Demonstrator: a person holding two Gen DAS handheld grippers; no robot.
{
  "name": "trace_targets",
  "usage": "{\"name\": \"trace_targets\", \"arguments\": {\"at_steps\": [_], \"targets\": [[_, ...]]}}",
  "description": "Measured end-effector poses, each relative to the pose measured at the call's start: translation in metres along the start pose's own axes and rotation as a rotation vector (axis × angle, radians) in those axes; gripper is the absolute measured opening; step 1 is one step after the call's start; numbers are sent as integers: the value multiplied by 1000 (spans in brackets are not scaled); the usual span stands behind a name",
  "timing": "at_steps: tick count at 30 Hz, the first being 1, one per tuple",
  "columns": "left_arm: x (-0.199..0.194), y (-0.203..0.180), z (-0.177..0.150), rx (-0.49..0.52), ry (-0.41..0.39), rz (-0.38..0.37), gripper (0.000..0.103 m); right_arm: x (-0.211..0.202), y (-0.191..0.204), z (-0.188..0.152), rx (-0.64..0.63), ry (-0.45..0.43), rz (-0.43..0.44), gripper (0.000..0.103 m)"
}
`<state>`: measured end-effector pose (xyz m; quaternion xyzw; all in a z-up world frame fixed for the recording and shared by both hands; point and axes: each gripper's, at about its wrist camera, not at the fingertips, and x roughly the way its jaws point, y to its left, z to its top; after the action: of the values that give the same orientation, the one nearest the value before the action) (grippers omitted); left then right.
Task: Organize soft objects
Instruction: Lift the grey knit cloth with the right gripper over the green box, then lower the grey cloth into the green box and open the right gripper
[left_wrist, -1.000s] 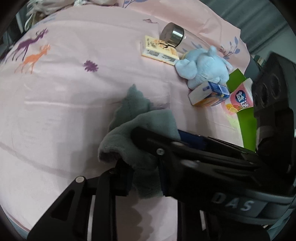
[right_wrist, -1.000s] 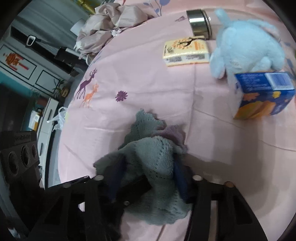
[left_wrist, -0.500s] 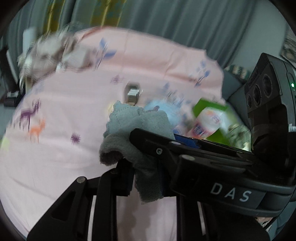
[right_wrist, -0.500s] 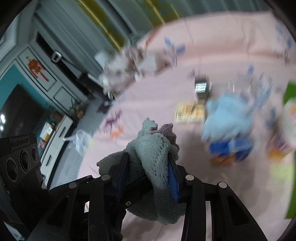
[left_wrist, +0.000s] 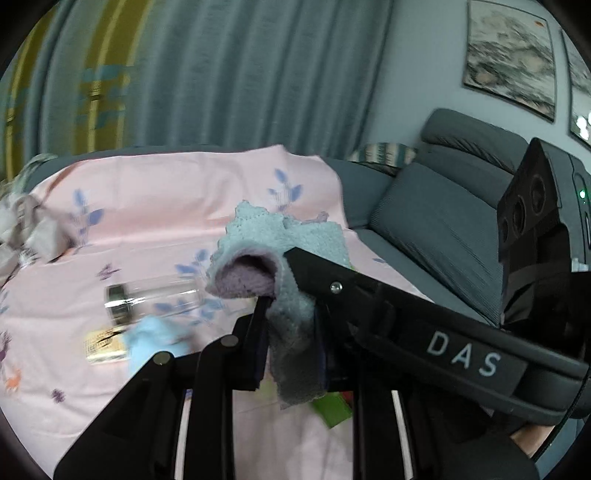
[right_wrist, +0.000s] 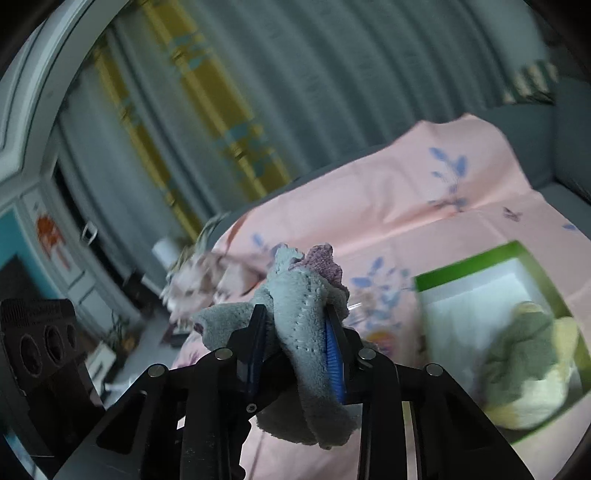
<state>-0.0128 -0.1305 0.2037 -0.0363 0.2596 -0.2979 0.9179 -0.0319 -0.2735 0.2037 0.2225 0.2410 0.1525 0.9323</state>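
1. The left tongs (left_wrist: 290, 332) are squeezed shut on a soft grey-green cloth (left_wrist: 291, 258). The cloth is pinched between the two black fingers.
2. The right tongs (right_wrist: 297, 343) are squeezed shut on the same cloth (right_wrist: 303, 317). Its blue pads (right_wrist: 334, 354) press on the cloth from the side.
3. The cloth is bunched up. A purple part shows inside the fold at the top. The loose end hangs down below the fingers.
4. The cloth is held up in the air above a pink sheet (left_wrist: 166, 206). The sheet has blue leaves and little deer on it.
5. In the left view, a clear bottle with a silver cap (left_wrist: 147, 299) lies on its side on the sheet, to the left of the cloth.
6. Near the bottle lies a small yellow box (left_wrist: 105, 345). A blurry light blue soft toy (left_wrist: 147, 343) is just beside the box.
7. In the right view, a green box (right_wrist: 476, 264) sits on the sheet at the right. It is white inside.
8. A grey-green and yellow soft thing (right_wrist: 524, 350) lies in the green box. It is too blurry to say what it is.
9. A grey sofa (left_wrist: 436, 221) is on the far right. Grey-blue curtains (left_wrist: 229, 70) hang at the far side.
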Motion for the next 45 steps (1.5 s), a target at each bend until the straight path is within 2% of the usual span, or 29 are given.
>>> {"name": "trace_targets", "arguments": {"at_steps": [6, 12, 24, 30, 40, 45], "targets": [[48, -38, 5, 17, 35, -110, 17, -14, -57, 11, 119, -54, -91, 29], [90, -67, 3, 51, 108, -144, 18, -19, -107, 10, 230, -77, -168, 28], [154, -86, -11, 65, 263, -120, 20, -6, -166, -2, 389, -42, -310, 28], [183, -90, -25, 67, 367, -70, 22, 5, -186, -12, 460, 26, -391, 28], [205, -92, -40, 38, 468, -62, 25, 7, -210, -26, 567, 92, -445, 28], [206, -93, -40, 31, 478, -73, 26, 5, -208, -24, 561, 101, -466, 28]]}}
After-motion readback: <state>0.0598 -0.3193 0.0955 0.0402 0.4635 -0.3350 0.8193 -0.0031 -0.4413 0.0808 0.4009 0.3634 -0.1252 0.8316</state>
